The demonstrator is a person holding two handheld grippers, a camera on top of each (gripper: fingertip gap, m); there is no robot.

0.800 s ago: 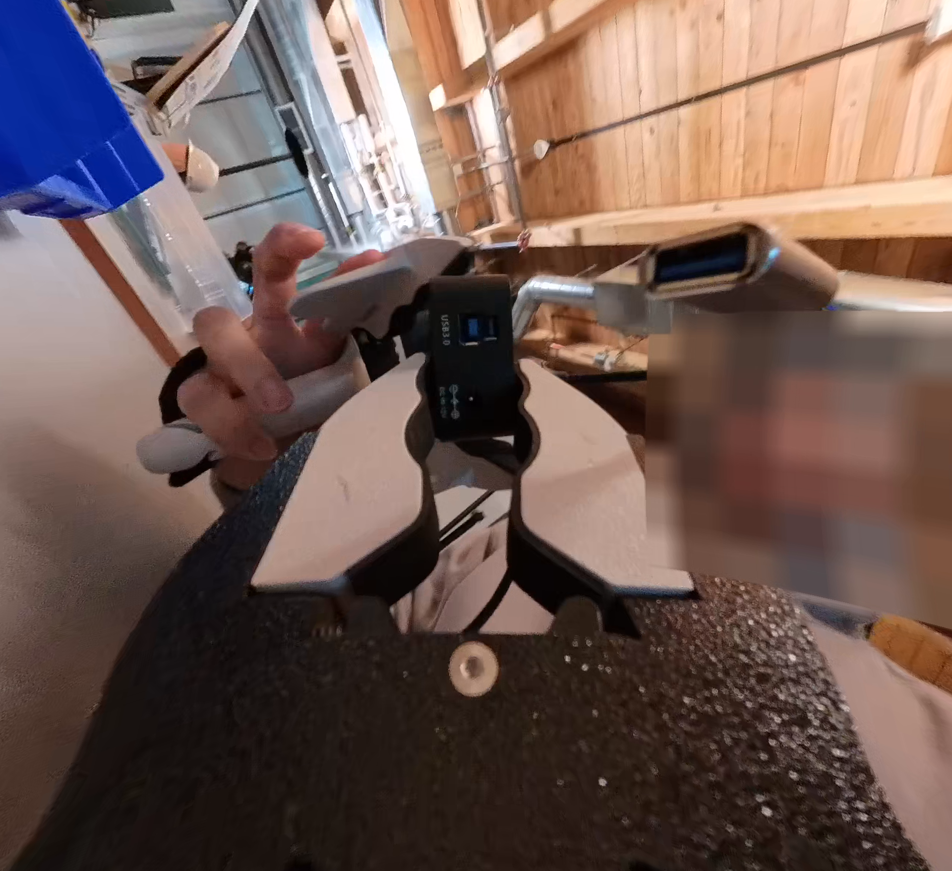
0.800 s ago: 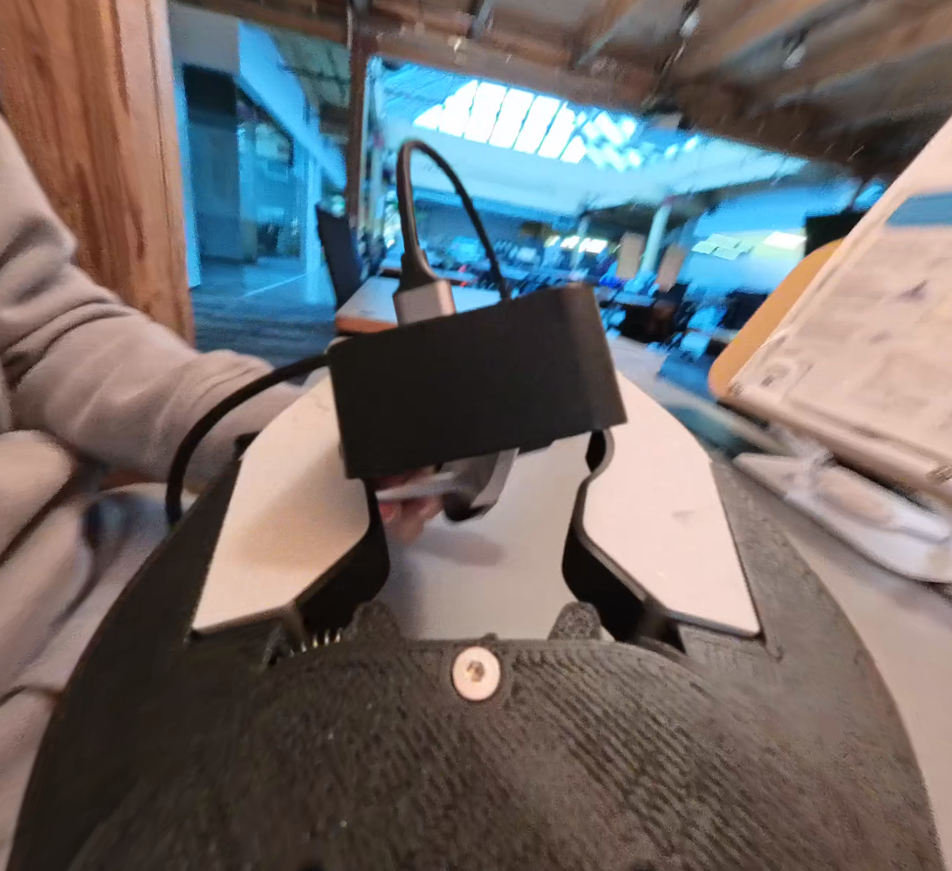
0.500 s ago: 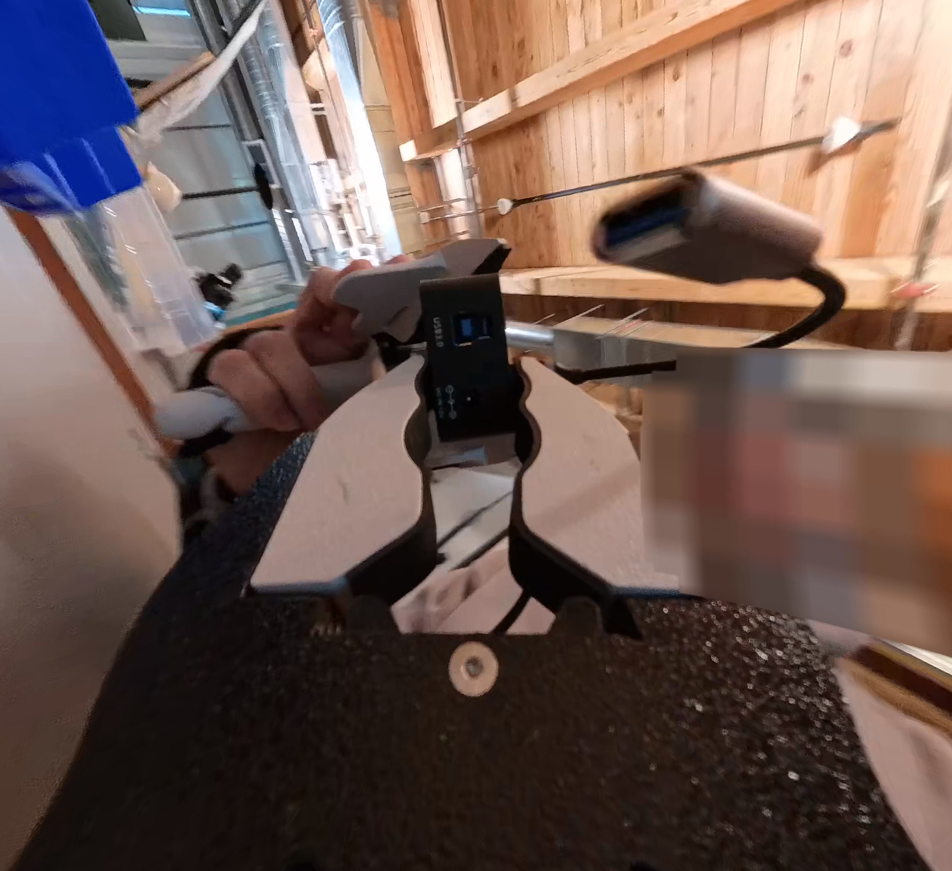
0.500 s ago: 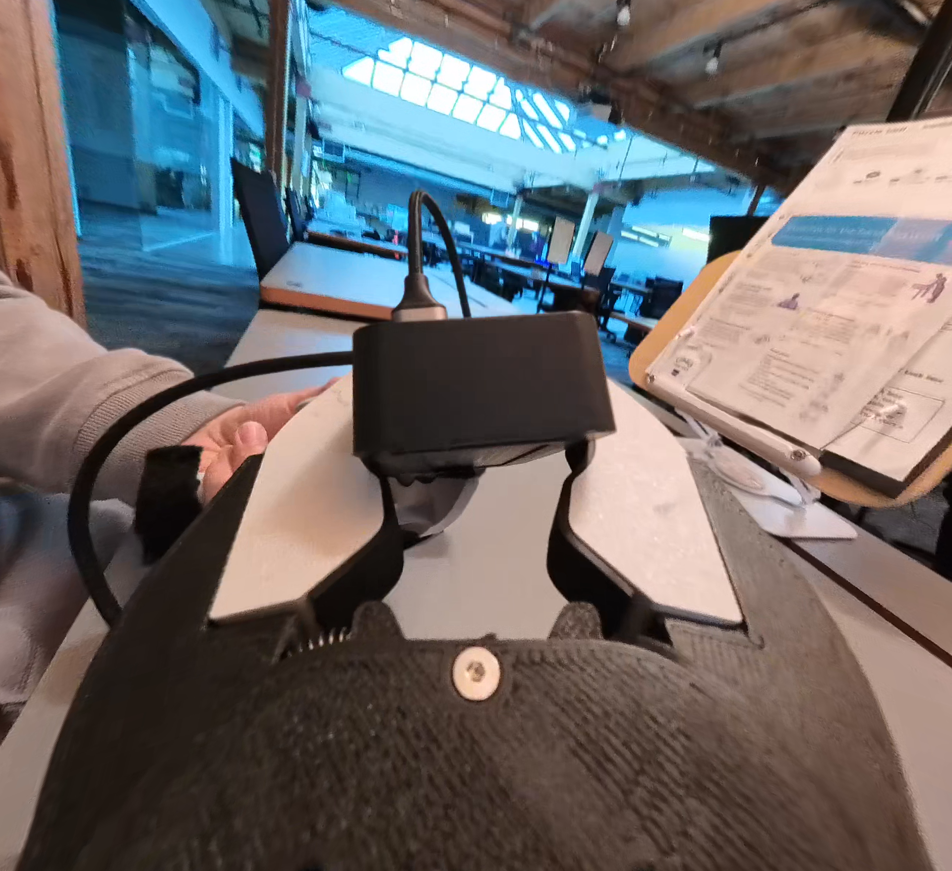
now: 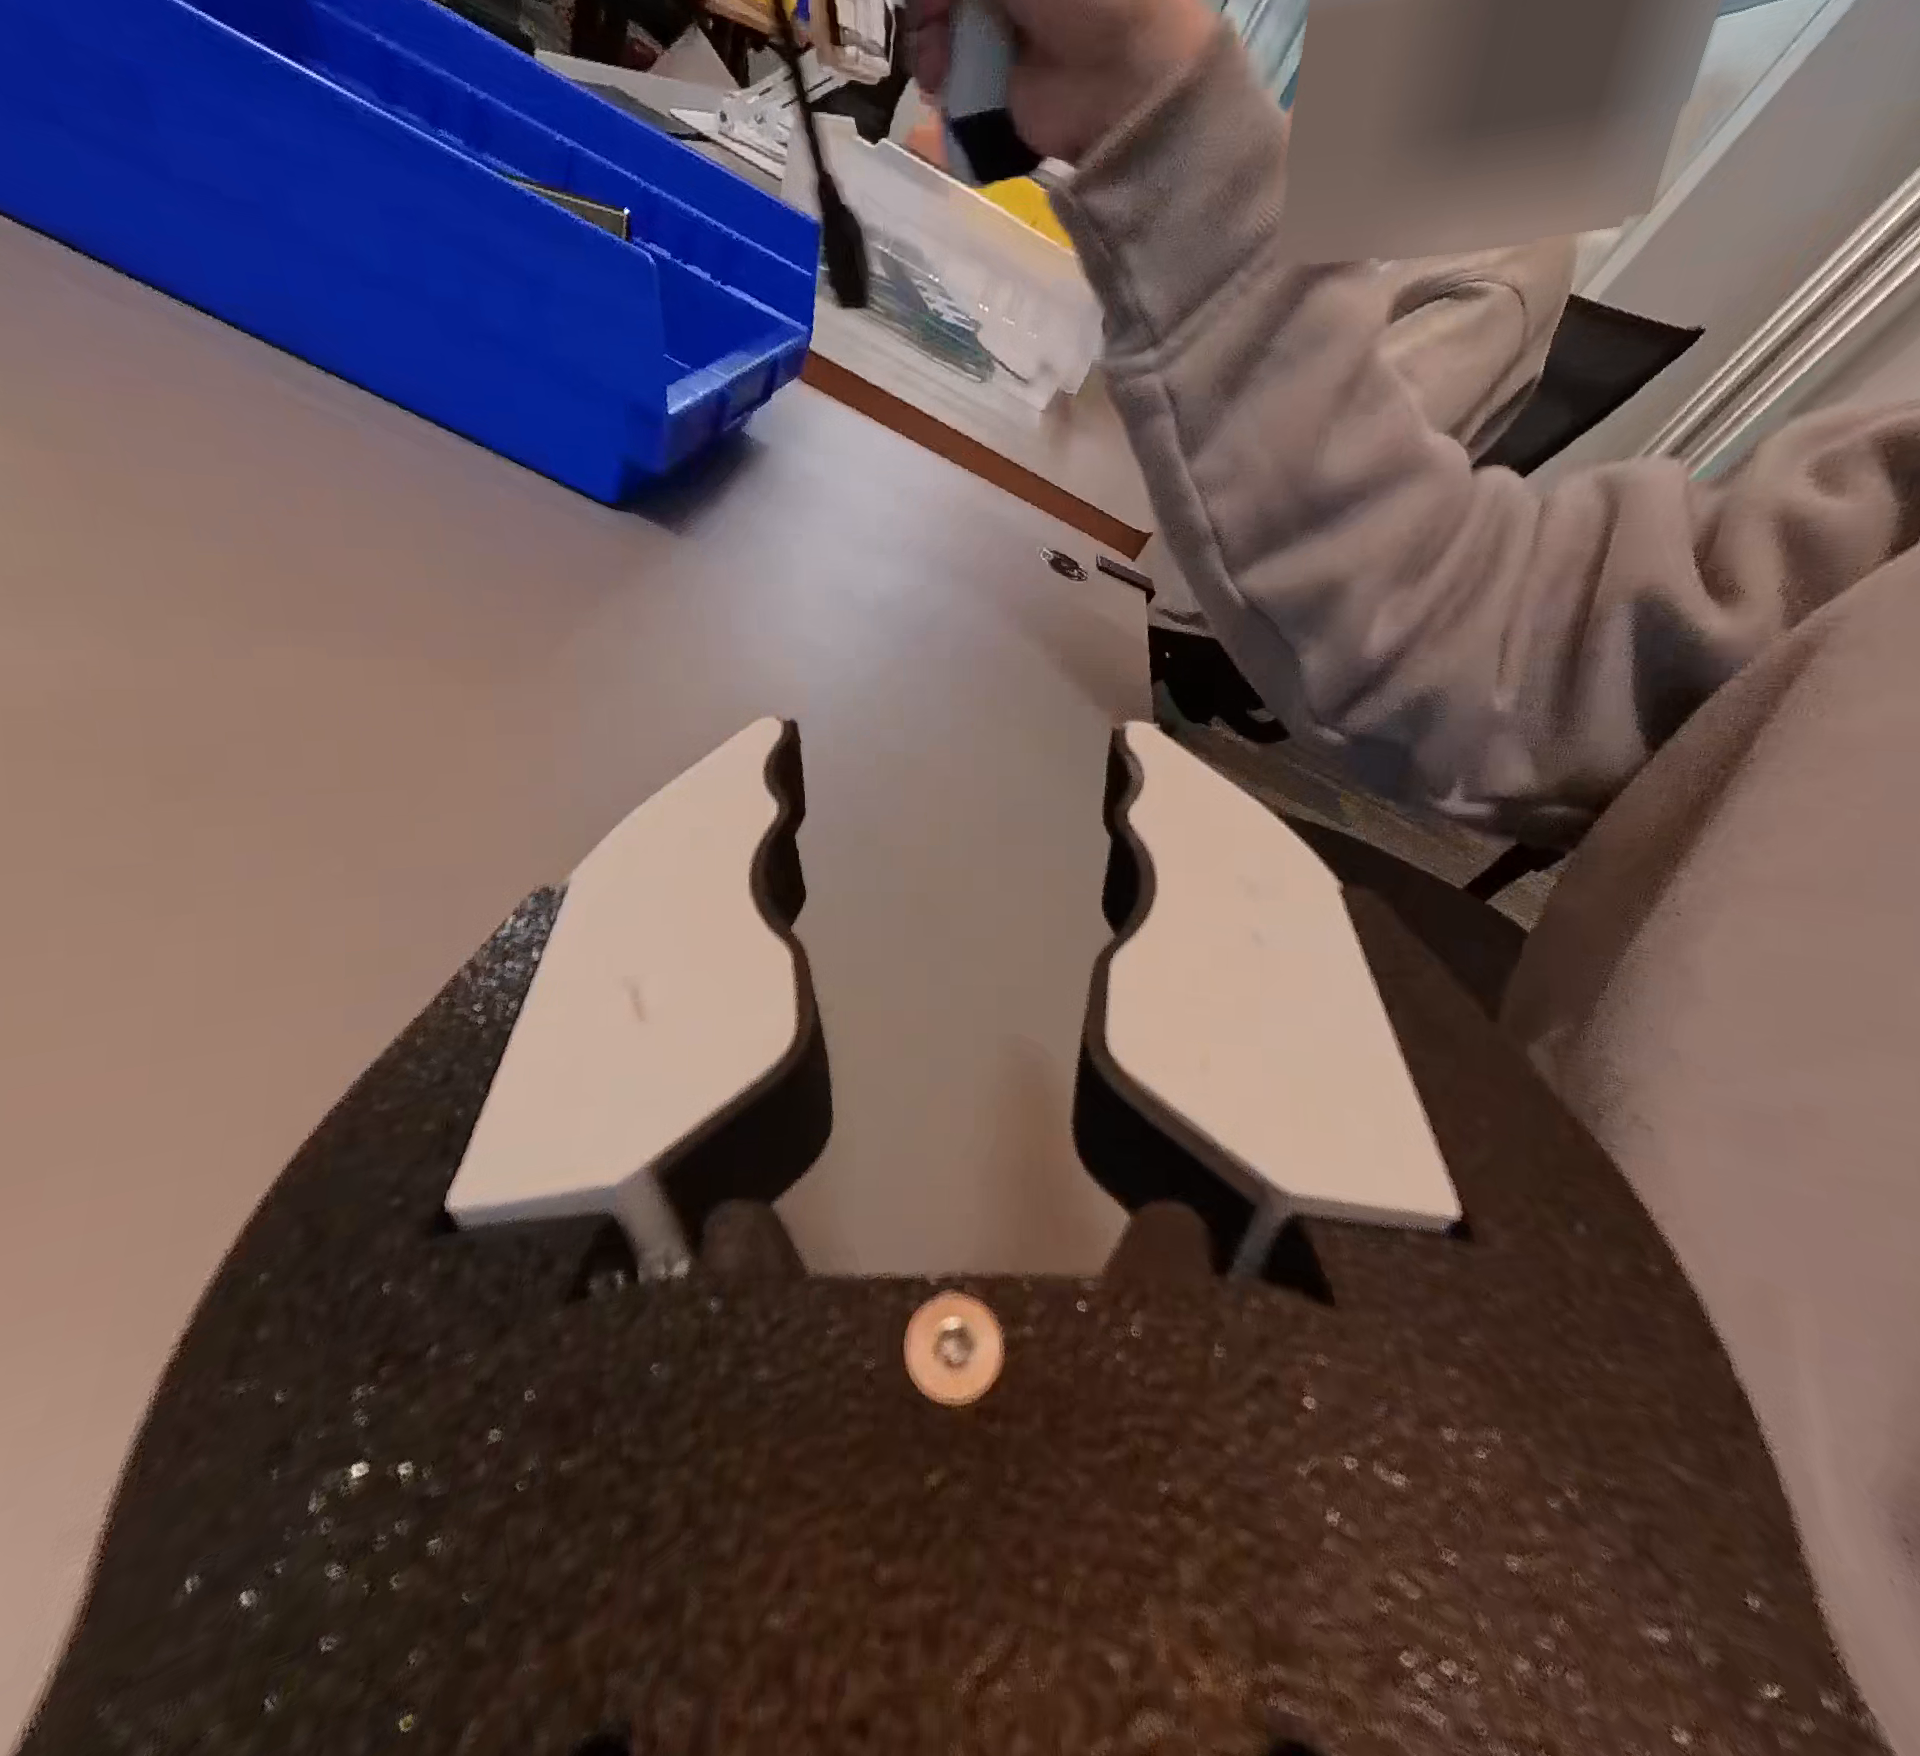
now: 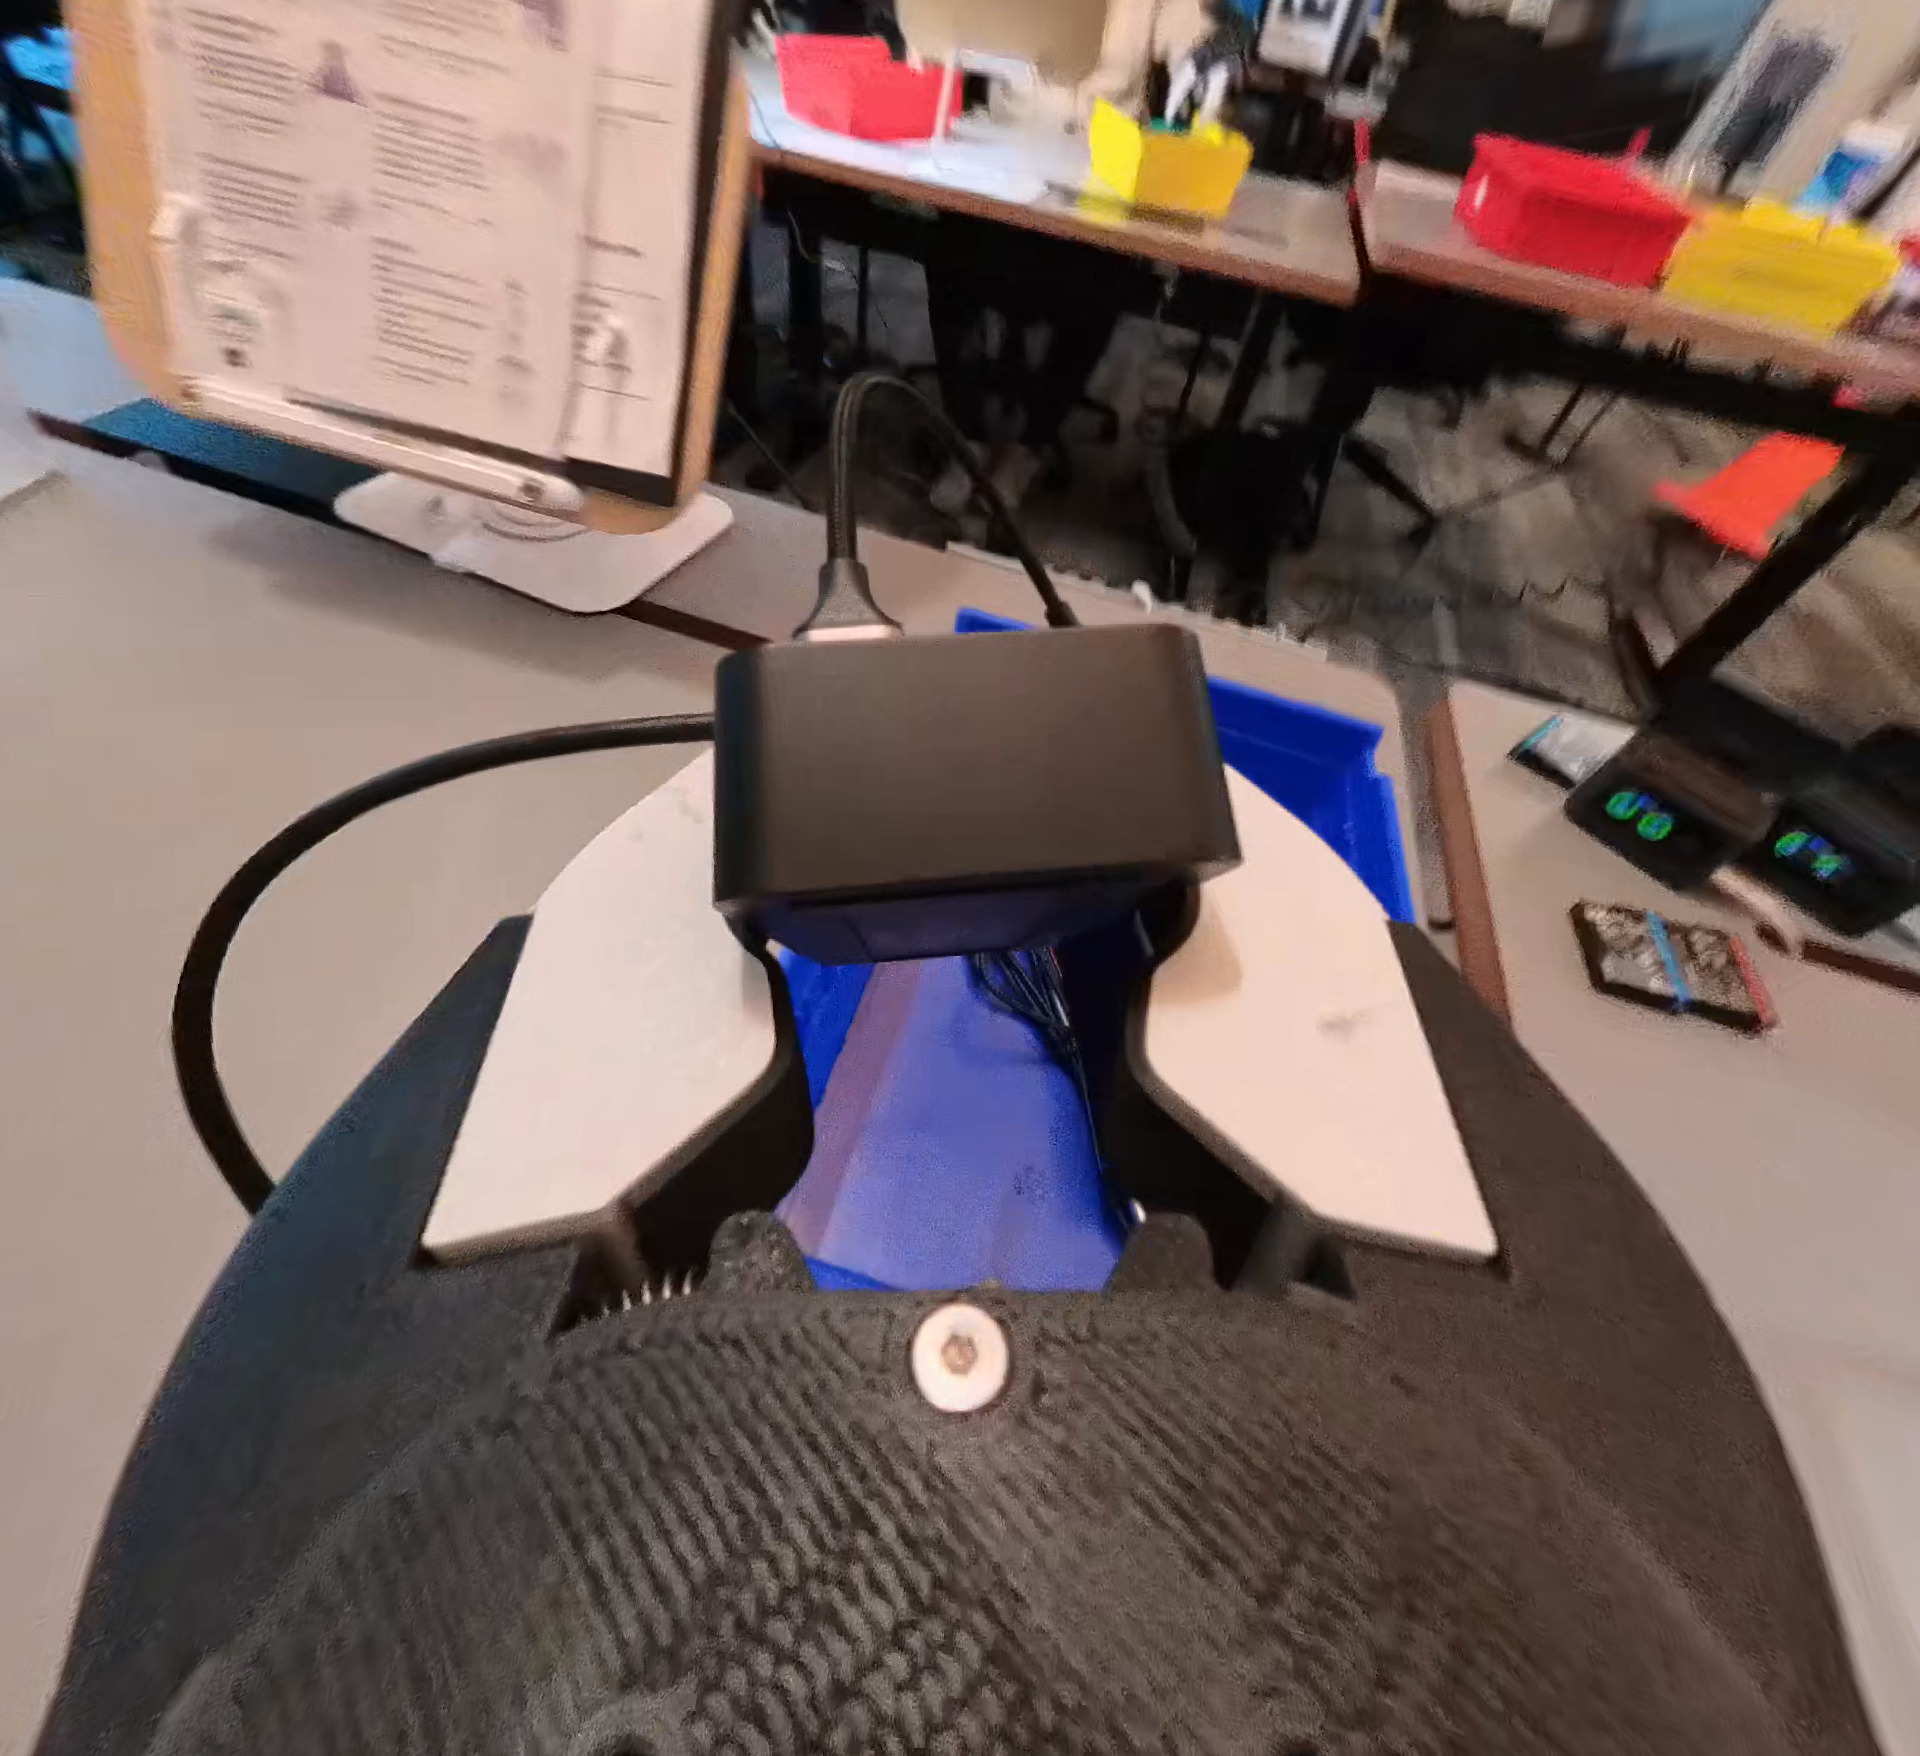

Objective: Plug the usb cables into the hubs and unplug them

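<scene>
My right gripper is shut on a black USB hub and holds it flat, above a blue bin. A grey-ended USB plug sits in the hub's far edge, and its black cable arches over the hub. A second black cable loops out to the left. My left gripper is open and empty, low over the grey table. In the left wrist view a black cable end hangs below the person's raised hand.
A blue bin lies on the table's far left in the left wrist view. A grey sleeve crosses the right side. A document stand is at back left in the right wrist view, with two small timers on the right.
My left gripper has let go of the black hub and opened, and has swung down toward the table. My right gripper has tipped down over the blue bin, still holding the hub.
</scene>
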